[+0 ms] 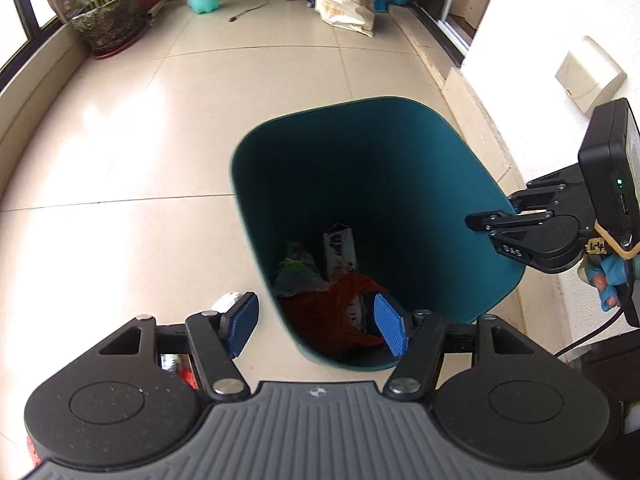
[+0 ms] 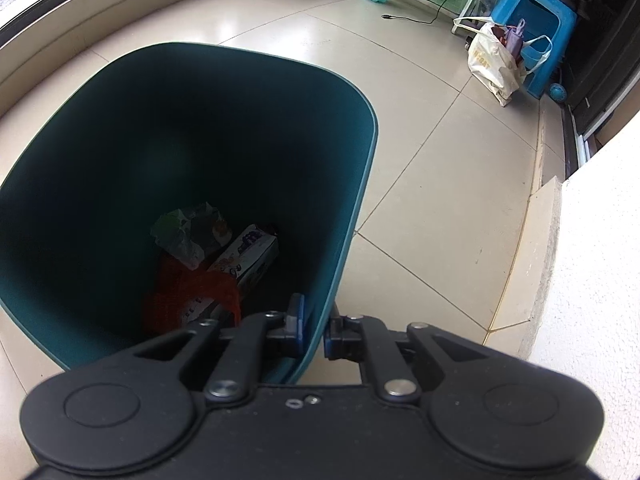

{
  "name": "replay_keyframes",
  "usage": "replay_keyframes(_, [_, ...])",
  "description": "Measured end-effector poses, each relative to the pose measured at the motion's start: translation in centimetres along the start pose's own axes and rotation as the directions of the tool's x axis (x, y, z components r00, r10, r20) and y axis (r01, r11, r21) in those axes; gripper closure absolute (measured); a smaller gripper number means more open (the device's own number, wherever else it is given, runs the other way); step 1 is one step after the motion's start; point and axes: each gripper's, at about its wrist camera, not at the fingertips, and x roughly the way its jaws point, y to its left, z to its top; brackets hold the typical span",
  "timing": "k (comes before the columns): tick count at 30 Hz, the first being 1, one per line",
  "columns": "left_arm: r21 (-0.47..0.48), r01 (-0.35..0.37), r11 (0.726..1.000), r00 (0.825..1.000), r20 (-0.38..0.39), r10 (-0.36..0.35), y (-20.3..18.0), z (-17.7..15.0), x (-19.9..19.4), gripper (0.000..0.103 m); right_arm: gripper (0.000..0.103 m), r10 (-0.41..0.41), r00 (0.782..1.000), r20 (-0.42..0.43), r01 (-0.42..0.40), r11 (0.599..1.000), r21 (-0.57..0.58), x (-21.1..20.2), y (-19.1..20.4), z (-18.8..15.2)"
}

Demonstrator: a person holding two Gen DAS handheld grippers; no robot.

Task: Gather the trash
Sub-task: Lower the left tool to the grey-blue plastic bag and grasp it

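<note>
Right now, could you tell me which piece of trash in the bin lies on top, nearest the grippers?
The orange plastic bag in the teal bin. It covers part of the printed carton; the green-and-white wrapper sits farther back.

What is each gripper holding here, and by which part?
The right gripper pinches the teal bin by its rim wall, one finger inside, one outside. The left gripper is open, holding nothing.

Glossy beige tiled floor (image 1: 120, 152), sunlit
</note>
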Motion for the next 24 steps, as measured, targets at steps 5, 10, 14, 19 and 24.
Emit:
replay_keyframes(5, [-0.068, -0.100, 0.993, 0.995, -0.001, 0.100, 5.3, -2.0, -1.3, 0.034, 0.093, 0.005, 1.000, -0.005, -0.006, 0.998, -0.059, -0.2, 1.3, -0.1])
replay_keyframes(10, [-0.180, -0.160, 0.970, 0.987, -0.039, 0.156, 10.8, -4.4, -1.3, 0.033, 0.090, 0.026, 1.000, -0.017, -0.028, 0.991, -0.134, -0.4, 3.0, -0.3])
replay_keyframes(14, [-0.217, -0.198, 0.956, 0.979, -0.093, 0.182, 14.1, -6.1, 1.4, 0.031, 0.090, 0.022, 1.000, -0.020, -0.025, 0.987, -0.157, -0.2, 3.4, 0.0])
replay_keyframes(19, [-0.231, -0.177, 0.957, 0.971, -0.202, 0.131, 17.2, -8.3, 7.2, 0.030, 0.090, 0.015, 0.999, -0.029, -0.019, 0.986, -0.168, -0.1, 3.6, 0.1])
replay_keyframes(24, [-0.214, -0.201, 0.956, 0.948, -0.290, 0.134, 19.0, -10.3, 13.1, 0.030, 0.090, 0.009, 0.999, -0.032, -0.015, 0.984, -0.175, -0.1, 4.1, 0.0])
